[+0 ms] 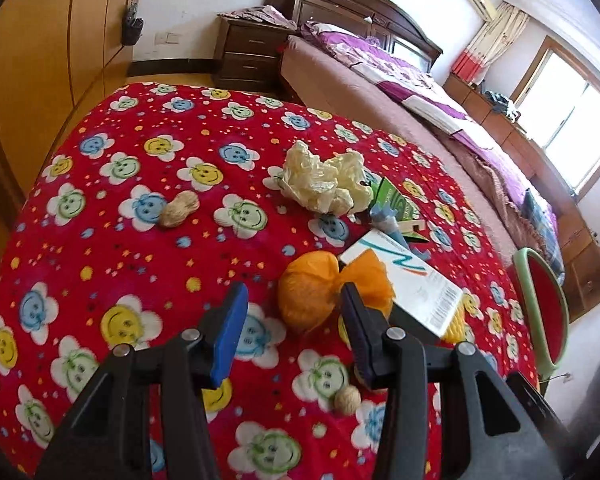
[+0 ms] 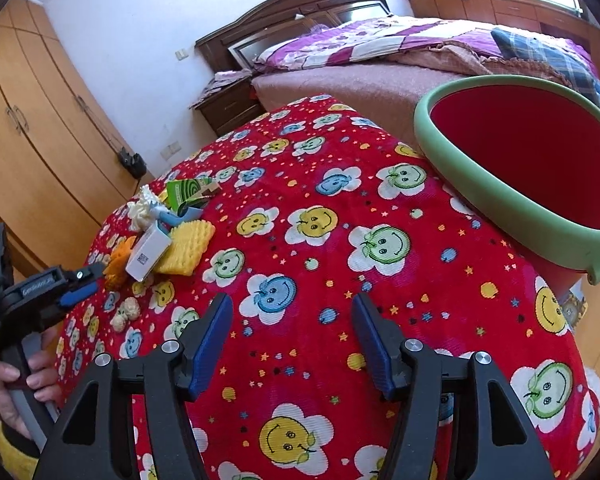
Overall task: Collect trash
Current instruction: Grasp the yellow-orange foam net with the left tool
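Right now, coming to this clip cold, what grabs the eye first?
The red smiley-flower cloth fills both views. On it lies a heap of trash: crumpled paper, an orange bag and a white box, with the left claw open just before the bag. At the cloth's far right edge stands a green-rimmed red bin; the right claw hangs open over bare cloth.

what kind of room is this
A bedroom, most likely: a made bed with a purple patterned quilt, a dark wooden nightstand beside it, and tall wooden wardrobe doors along the wall.
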`<state>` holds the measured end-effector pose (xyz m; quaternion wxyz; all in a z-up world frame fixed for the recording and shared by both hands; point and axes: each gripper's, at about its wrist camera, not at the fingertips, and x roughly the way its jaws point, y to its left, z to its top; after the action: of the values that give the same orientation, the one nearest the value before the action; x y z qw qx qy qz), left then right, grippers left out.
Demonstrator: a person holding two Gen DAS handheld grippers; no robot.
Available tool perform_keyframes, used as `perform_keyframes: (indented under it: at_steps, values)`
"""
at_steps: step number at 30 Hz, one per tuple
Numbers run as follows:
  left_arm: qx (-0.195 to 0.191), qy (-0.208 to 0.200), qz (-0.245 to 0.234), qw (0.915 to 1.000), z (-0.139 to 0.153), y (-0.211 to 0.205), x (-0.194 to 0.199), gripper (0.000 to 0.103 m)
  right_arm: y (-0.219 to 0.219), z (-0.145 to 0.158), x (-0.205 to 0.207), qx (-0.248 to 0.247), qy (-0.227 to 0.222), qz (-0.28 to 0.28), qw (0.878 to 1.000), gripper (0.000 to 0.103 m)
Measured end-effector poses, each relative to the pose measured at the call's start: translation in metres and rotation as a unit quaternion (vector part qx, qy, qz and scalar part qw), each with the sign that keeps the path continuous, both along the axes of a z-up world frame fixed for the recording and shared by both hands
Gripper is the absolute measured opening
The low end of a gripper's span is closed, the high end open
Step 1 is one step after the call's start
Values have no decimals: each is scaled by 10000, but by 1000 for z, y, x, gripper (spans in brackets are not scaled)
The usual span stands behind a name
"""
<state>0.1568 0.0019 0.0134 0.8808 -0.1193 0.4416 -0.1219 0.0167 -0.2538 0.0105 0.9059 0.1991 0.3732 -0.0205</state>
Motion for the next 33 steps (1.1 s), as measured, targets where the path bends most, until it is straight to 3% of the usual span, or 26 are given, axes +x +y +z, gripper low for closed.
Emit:
perform_keyframes:
  at_steps: [9,14,17,19,23,30,33]
  values:
    - [-383,293,73,9988,-18,-8,18,48,1,-2,-2,-136,-119,98,9998,64]
    - [-348,278,194,9988,-19,-11,16,47,3,-1,-3,-217,-112,102,9996,64]
    - [-576,353,152,9976,-21,-12,11,29,3,-1,-3,-201,-145,69,9997,64]
    - [-709,417,162,9965,-24,-13,9,24,4,-1,-2,-236,-136,72,9996,64]
    - [-690,318,135,9970,-21,-13,4,17,4,-1,-2,-228,-135,75,9996,64]
    - [-609,62,195,9979,-4,11,-8,17,5,1,2,-231,-29,58,9997,64]
    - [-398,-106,327,9986,5,26,-10,17,6,4,6,-181,11,72,9998,64]
